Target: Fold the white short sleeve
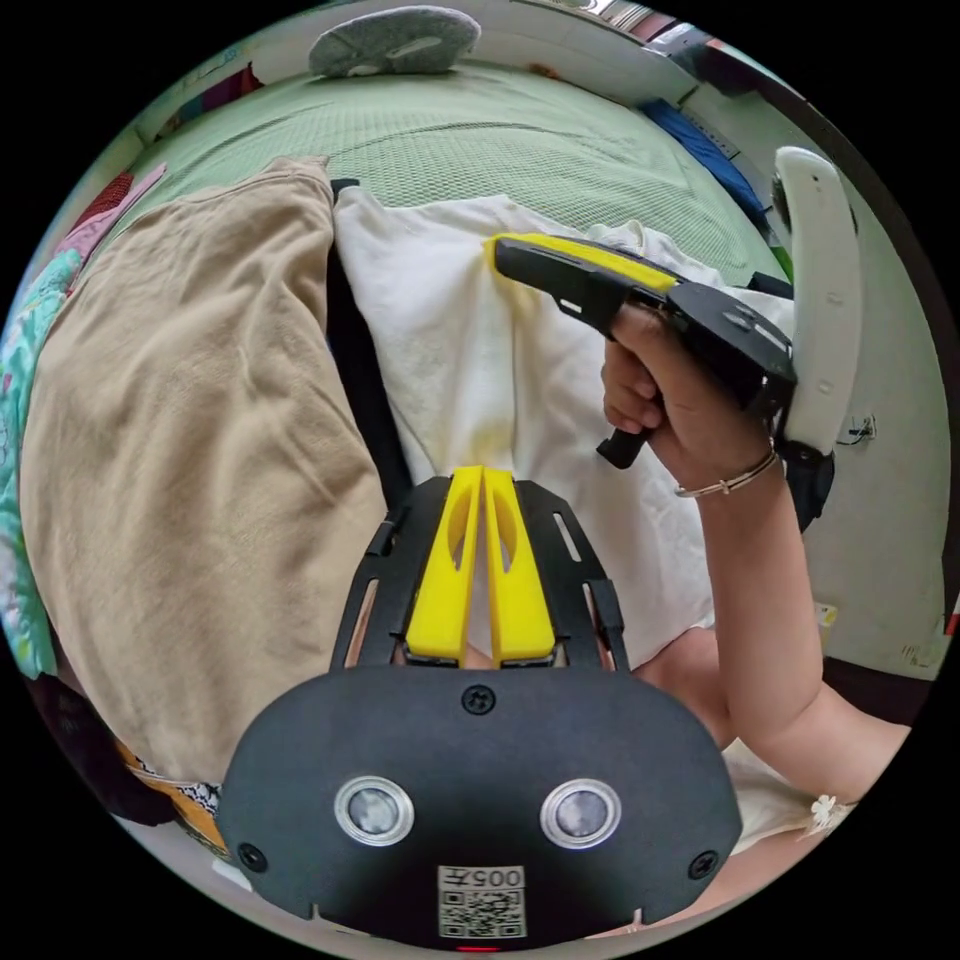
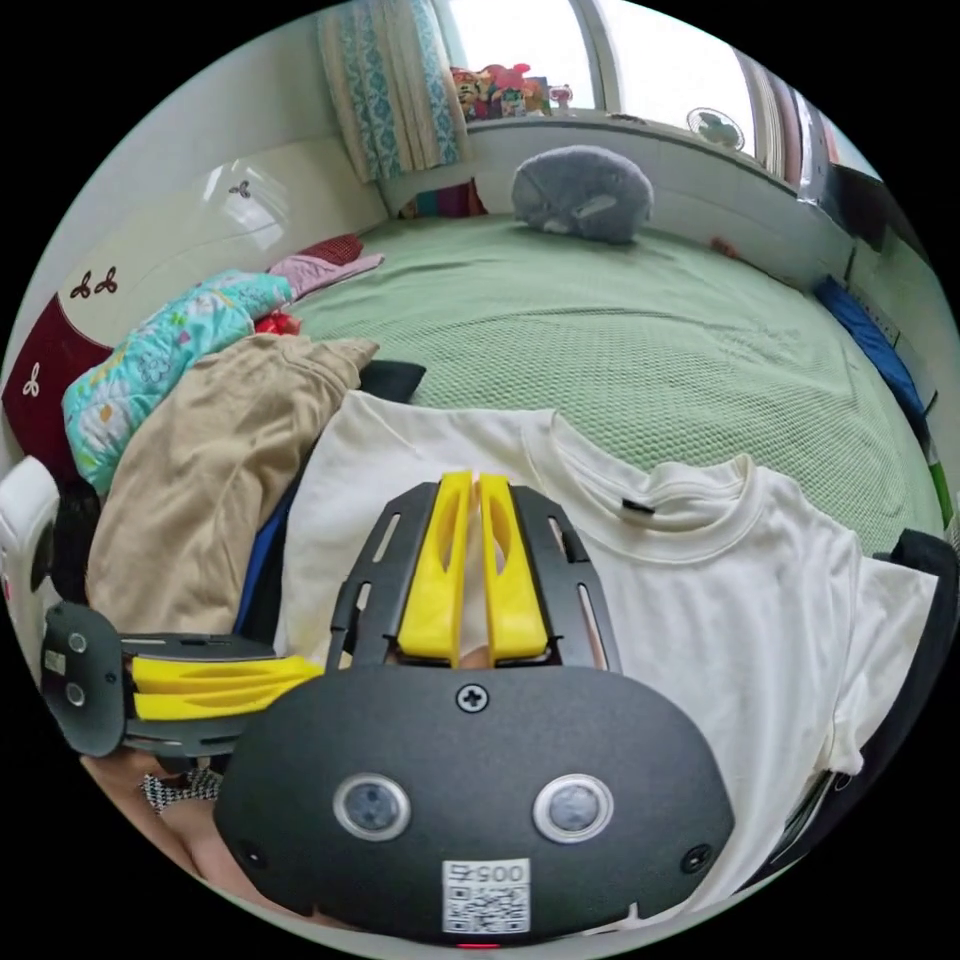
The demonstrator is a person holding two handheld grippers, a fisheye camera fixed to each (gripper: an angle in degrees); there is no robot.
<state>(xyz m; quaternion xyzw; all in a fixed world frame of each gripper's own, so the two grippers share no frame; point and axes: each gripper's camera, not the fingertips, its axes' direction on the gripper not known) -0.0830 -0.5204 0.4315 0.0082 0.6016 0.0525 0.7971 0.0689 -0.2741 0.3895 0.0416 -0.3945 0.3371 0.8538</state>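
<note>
Both tongs had their yellow jaws drawn narrow: the left gripper and the right gripper each seemed to pinch the white shirt, which lay flat at the bed's near edge beside a tan garment. The soft, limp cotton might slip and bunch.

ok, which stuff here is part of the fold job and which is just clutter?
Job:
white short sleeve
left gripper
right gripper

Lying about:
tan garment
floral bedding
grey cushion
green bedspread
</note>
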